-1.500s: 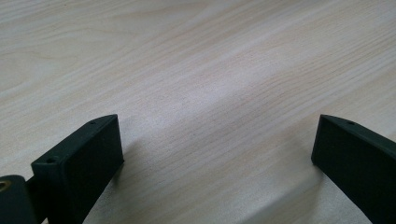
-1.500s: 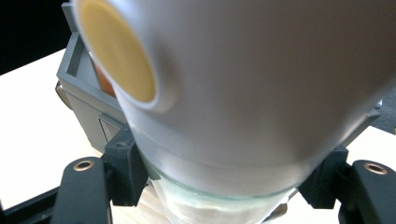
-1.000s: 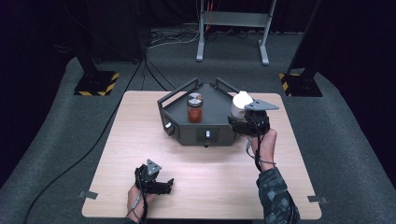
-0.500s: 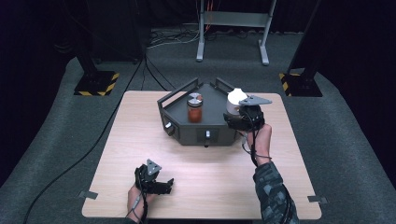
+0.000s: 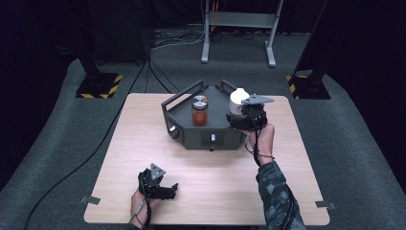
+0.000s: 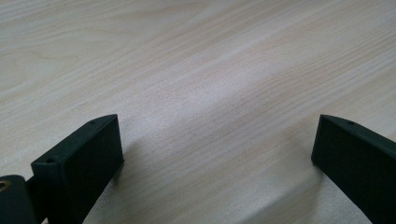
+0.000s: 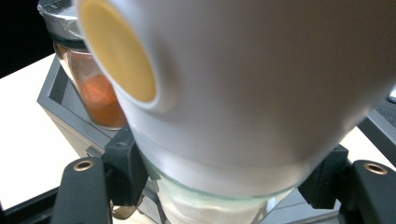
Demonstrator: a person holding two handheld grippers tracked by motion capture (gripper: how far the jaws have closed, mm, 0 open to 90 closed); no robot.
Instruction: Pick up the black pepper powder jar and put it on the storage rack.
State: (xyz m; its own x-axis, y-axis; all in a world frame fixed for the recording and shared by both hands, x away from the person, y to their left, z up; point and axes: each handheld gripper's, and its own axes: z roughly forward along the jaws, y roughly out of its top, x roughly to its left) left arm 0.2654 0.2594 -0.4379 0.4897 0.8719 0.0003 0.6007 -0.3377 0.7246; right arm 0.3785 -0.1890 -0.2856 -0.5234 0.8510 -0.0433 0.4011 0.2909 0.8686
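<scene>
White-capped glass jar (image 5: 238, 99) clamped in the right gripper (image 5: 245, 116) at the right end of the dark tray (image 5: 201, 139).

Seen from the right gripper view, the jar (image 7: 261, 93) is tilted, its broad white cap with a round yellow spot toward the camera, and the two black jaws press the glass body just below the cap from either side. It sits over the tray's right part, at the far middle of the wooden table (image 5: 143, 129). A second jar (image 5: 199, 110), with a silver lid and orange-red contents, stands upright in the tray just left of it. The left gripper (image 5: 160, 188) rests on the bare tabletop at the near left edge, well apart from the tray, its jaws spread wide with nothing between them.
</scene>
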